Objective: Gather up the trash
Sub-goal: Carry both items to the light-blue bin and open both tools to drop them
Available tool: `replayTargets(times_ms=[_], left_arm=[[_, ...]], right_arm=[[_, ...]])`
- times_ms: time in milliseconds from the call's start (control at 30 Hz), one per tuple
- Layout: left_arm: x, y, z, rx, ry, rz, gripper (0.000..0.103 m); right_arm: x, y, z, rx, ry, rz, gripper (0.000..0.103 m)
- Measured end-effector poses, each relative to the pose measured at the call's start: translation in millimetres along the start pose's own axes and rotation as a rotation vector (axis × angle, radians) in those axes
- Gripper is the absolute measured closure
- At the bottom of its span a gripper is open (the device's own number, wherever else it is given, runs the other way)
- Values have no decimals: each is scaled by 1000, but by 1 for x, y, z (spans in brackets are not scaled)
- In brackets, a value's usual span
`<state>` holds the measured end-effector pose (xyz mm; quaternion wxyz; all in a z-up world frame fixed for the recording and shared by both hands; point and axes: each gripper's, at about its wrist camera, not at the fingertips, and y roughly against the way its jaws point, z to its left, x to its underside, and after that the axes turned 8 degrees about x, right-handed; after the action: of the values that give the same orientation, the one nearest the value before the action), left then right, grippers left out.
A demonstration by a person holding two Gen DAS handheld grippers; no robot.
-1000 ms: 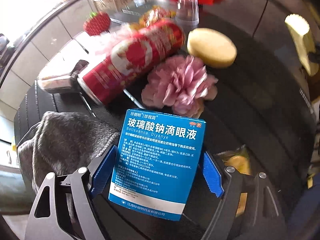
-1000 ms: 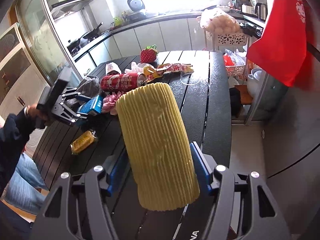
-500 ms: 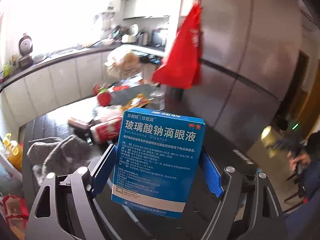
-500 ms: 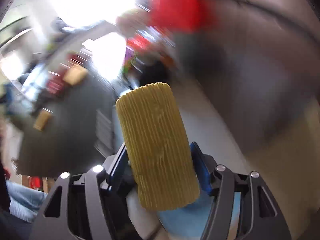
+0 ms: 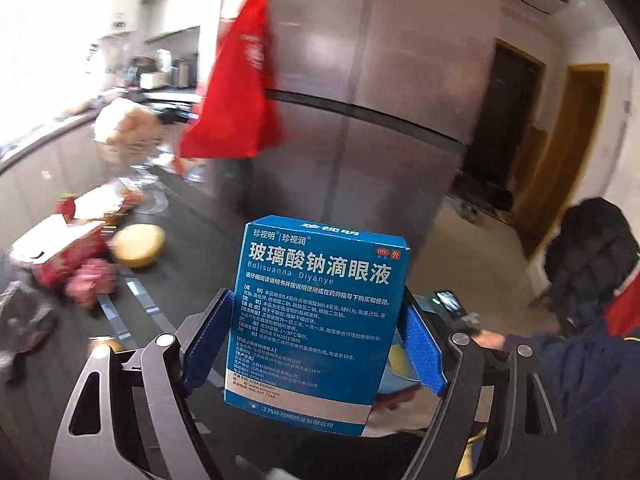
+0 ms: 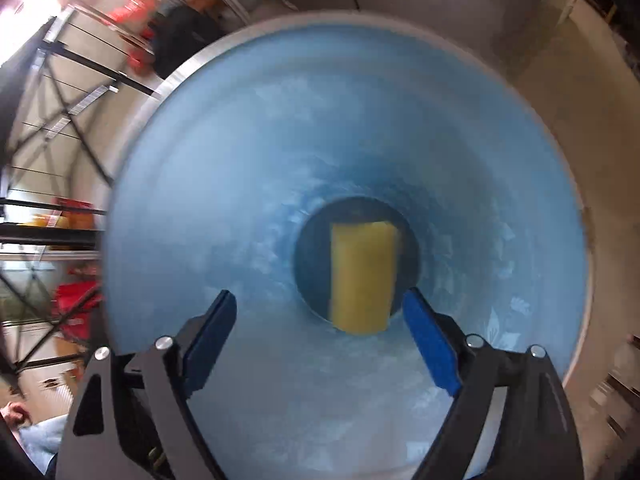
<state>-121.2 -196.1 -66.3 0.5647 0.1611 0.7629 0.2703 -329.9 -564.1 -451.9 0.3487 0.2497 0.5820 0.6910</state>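
Blue bin (image 6: 248, 152) mouth unobstructed; yellow sponge (image 6: 362, 276) at bottom.

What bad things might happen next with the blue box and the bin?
1. The blue box sits tilted in the left gripper; it might slip before reaching the bin.
2. The right gripper, jaws just opened, hangs over the blue bin above the dropped yellow sponge; both grippers might bump.

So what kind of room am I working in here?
Most likely a home kitchen: a long counter with appliances runs along the wall, a tall steel fridge stands beside it, and a blue bin sits on the floor.
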Motion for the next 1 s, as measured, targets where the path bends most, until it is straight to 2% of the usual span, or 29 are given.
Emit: replayTargets(times_ms=[133,200,267,333,367,433,500,633,700,800,867,933,1000], left_arm=[[-5,-57,-55,120,-63,64,27],[-5,-91,-79,173,-113,102,27],[0,-136,-115,236,-168,161,27],[11,-186,-142,258,-211,231,27],[22,-224,-152,267,-217,291,27],[42,-281,-162,284,-199,399,27],[70,-348,-167,274,-165,543,27],[99,-420,-166,275,-66,695,25],[104,-441,-163,293,1,753,6],[99,-442,-161,270,-14,690,8],[92,-429,-159,278,16,654,8],[79,-403,-151,292,43,604,8],[57,-362,-148,295,45,509,8]], right_arm=[[9,63,-24,-106,-41,-179,13],[25,103,-50,-151,-113,-295,11],[38,136,-79,-158,-182,-392,10],[51,165,-104,-140,-223,-476,10],[61,179,-116,-120,-241,-516,10],[75,196,-132,-91,-265,-561,9],[90,200,-141,-74,-280,-580,8],[106,195,-147,-49,-289,-575,7],[105,194,-151,-53,-297,-553,7],[102,183,-156,-69,-302,-523,7],[95,181,-148,-74,-287,-510,7],[86,186,-137,-81,-262,-517,7],[74,197,-121,-91,-215,-535,7]])
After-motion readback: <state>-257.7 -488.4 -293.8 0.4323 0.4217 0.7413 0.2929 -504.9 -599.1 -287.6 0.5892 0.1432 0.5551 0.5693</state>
